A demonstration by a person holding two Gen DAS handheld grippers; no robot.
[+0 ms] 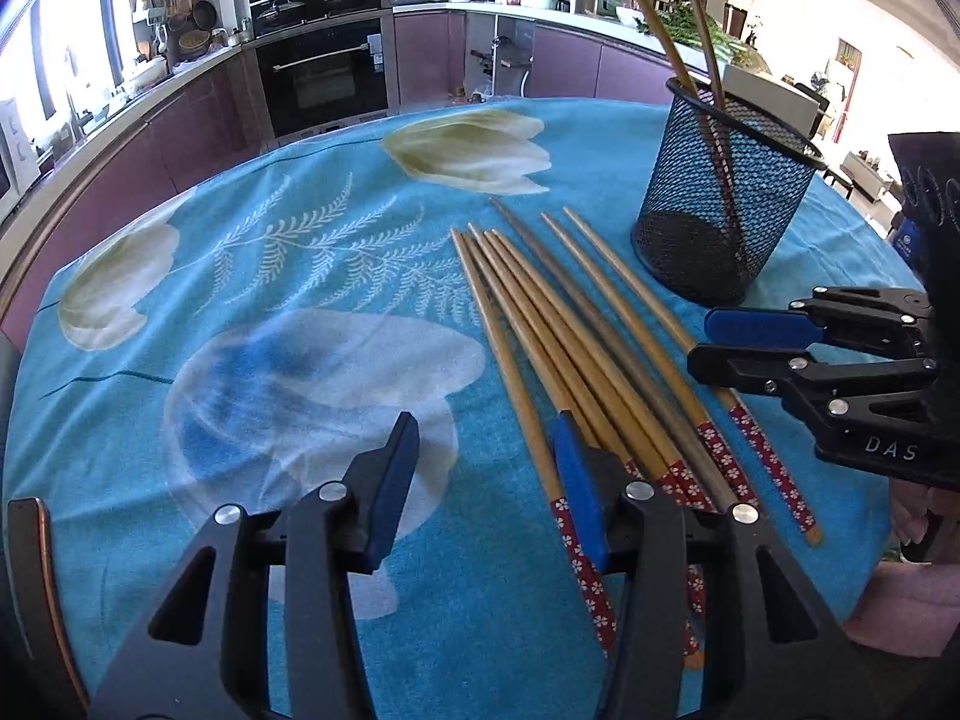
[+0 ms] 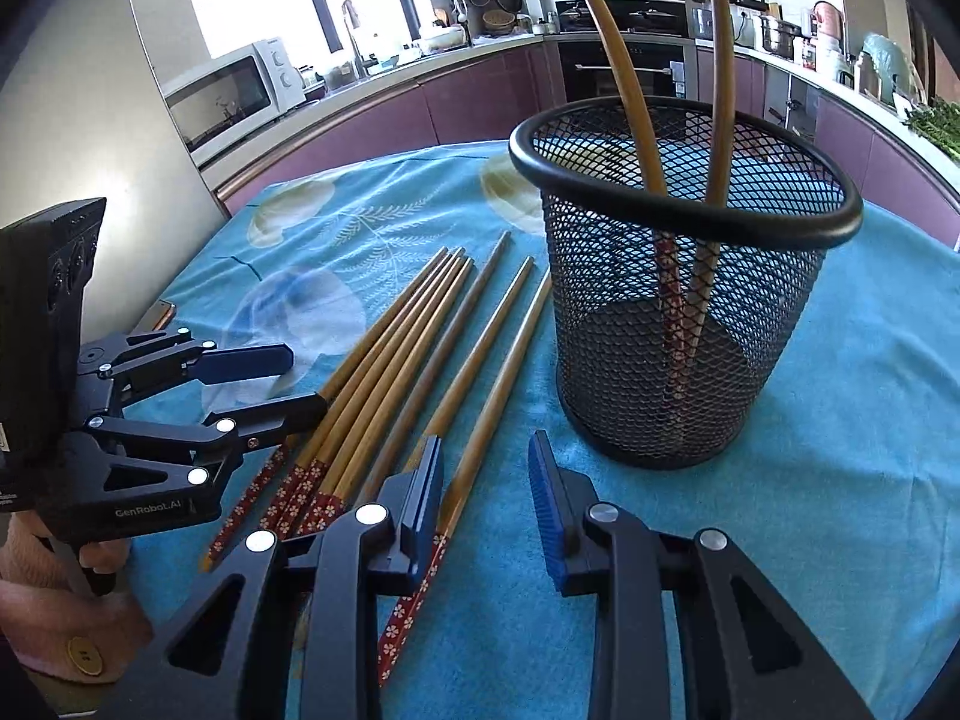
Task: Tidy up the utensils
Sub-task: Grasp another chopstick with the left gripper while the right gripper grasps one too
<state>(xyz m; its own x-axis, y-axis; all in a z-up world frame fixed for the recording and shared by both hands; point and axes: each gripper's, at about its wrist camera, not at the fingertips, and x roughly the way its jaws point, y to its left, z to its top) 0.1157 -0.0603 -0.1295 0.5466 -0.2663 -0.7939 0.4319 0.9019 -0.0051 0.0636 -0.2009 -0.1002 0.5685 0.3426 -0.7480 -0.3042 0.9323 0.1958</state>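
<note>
Several wooden chopsticks (image 1: 528, 312) with red flowered ends lie side by side on the blue flowered cloth (image 1: 240, 420). A black mesh cup (image 1: 720, 210) stands just right of them, and two chopsticks (image 2: 612, 60) lean upright inside it. My left gripper (image 1: 486, 480) is open low over the red ends, its right pad over the leftmost chopstick. My right gripper (image 2: 486, 462) is open too. The rightmost chopstick (image 2: 516, 360) runs between its pads, which do not press on it. The left gripper (image 2: 306, 378) also shows in the right wrist view, and the right gripper (image 1: 699, 341) in the left wrist view.
The mesh cup (image 2: 660, 330) stands close ahead of the right gripper. A flat dark object (image 2: 159, 315) lies at the cloth's left edge. A hand in a pink sleeve (image 2: 60, 600) holds the left gripper. Kitchen counters, an oven and a microwave (image 2: 234, 90) line the background.
</note>
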